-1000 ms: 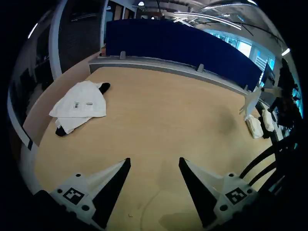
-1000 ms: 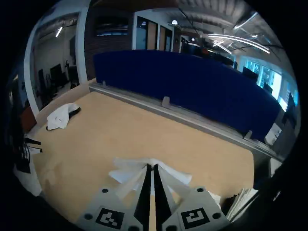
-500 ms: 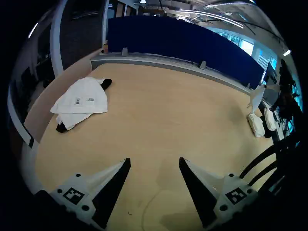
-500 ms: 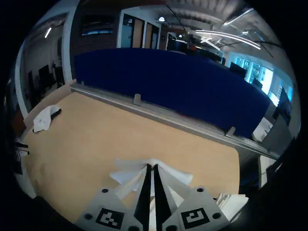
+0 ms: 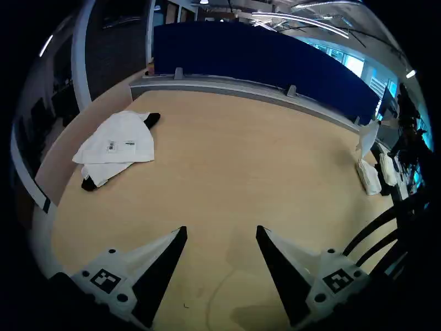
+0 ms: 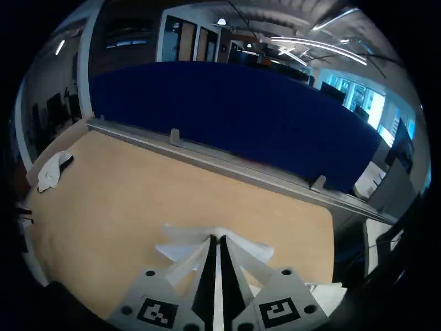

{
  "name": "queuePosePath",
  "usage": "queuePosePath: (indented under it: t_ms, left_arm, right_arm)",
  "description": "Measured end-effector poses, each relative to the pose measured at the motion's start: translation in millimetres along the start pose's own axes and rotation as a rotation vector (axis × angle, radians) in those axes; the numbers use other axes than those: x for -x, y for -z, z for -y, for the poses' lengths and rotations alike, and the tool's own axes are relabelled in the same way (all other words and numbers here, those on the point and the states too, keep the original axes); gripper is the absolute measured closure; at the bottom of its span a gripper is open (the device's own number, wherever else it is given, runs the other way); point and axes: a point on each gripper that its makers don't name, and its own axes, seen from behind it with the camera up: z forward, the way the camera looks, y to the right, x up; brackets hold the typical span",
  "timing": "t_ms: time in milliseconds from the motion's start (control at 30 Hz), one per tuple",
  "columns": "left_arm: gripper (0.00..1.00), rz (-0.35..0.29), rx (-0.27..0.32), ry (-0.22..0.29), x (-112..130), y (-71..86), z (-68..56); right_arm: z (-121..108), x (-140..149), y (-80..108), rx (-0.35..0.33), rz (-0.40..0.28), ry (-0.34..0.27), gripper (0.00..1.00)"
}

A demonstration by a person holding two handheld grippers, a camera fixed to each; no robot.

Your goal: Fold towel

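The towel (image 6: 172,245), a white one, is pinched between the closed fingers of the right gripper (image 6: 216,238). It is bunched at the fingertips and fanned out to either side of them, above the near part of a light wooden table (image 6: 127,193).

In the left gripper view, a pile of white cloth (image 5: 116,144) is laid near the table's left edge, and black fabric is seen poking out from under it at the top and at the bottom. Nearer the camera, the left gripper (image 5: 220,229) is held over bare wood, with its two fingers spread wide and nothing between them. At the right edge of the table, folded white cloths (image 5: 367,177) are stacked, and a white upright shape (image 5: 367,135) is seen just above them, too small to be made out. The curved bars of a black chair back (image 5: 380,229) are seen at the lower right.

In the right gripper view, the pile of white cloth is found at the far left corner of the table, well apart from the towel. A grey rail (image 6: 220,160) is run along the table's back edge, and a dark blue partition (image 6: 237,116) is set upright behind it. Past the table's lower right corner, some white folded pieces (image 6: 326,288) are partly seen.
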Motion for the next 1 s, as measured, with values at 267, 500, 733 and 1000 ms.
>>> queuePosePath:
  t_ms: [267,500,733,1000]
  left_arm:
    - [0.07,0.002,0.001,-0.003,0.5,0.4,-4.3]
    - [0.07,0.002,0.007,-0.014,-1.0,0.7,-10.7]
    - [0.07,0.003,0.018,-0.022,-1.3,-0.9,-17.2]
    - [0.07,0.007,0.031,-0.039,-0.9,-2.1,-26.2]
  right_arm:
    - [-3.8,10.3,-4.1,-0.005,0.017,-0.004,0.96]
    - [-10.6,35.6,4.5,0.004,0.042,-0.021,0.96]
    - [-21.0,72.1,25.5,0.022,0.064,-0.065,0.96]
    - [-29.6,141.5,42.7,0.055,0.133,-0.133,0.96]
